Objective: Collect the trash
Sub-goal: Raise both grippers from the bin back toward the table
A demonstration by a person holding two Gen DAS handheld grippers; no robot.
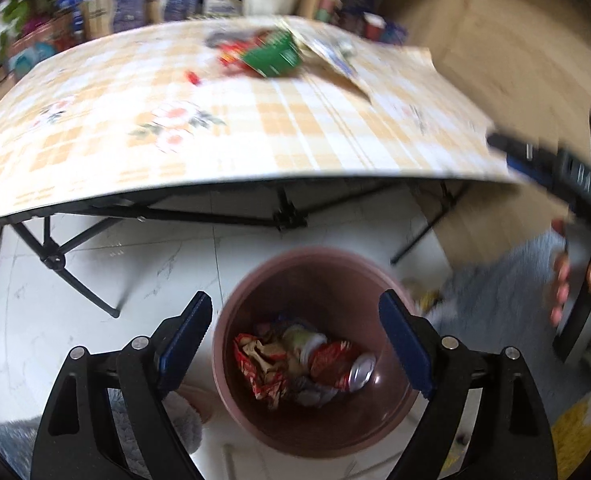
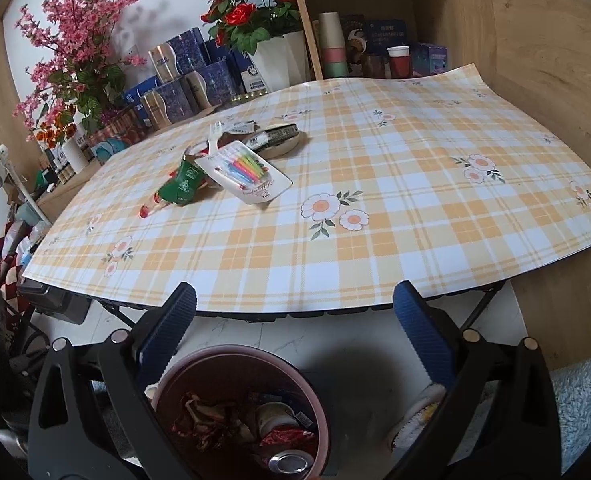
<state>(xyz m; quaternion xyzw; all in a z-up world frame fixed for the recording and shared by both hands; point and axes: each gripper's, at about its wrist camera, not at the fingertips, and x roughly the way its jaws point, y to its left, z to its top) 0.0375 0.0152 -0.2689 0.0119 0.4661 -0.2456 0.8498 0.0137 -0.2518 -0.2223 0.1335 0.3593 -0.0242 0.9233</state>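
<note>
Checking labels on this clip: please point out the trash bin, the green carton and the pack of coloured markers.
trash bin (image 1: 231,332): left wrist view, on its left inner wall.
green carton (image 2: 183,186): right wrist view, on its green side.
pack of coloured markers (image 2: 242,168): right wrist view, on the markers.

My left gripper (image 1: 295,340) points steeply downward with its jaws spread wide and nothing between the blue pads (image 1: 183,344); both black finger arms splay outward from the bottom of the left wrist view, which is motion-blurred. My right gripper (image 2: 295,344) also tilts downward, jaws wide apart, pads clear of any contact, and its own view is sharp. In the left wrist view, the right gripper (image 1: 551,172) appears at the right edge as a dark, blurred body, with my right hand (image 1: 575,280) wrapped around its handle, fingers (image 1: 559,276) curled on the near side
</note>
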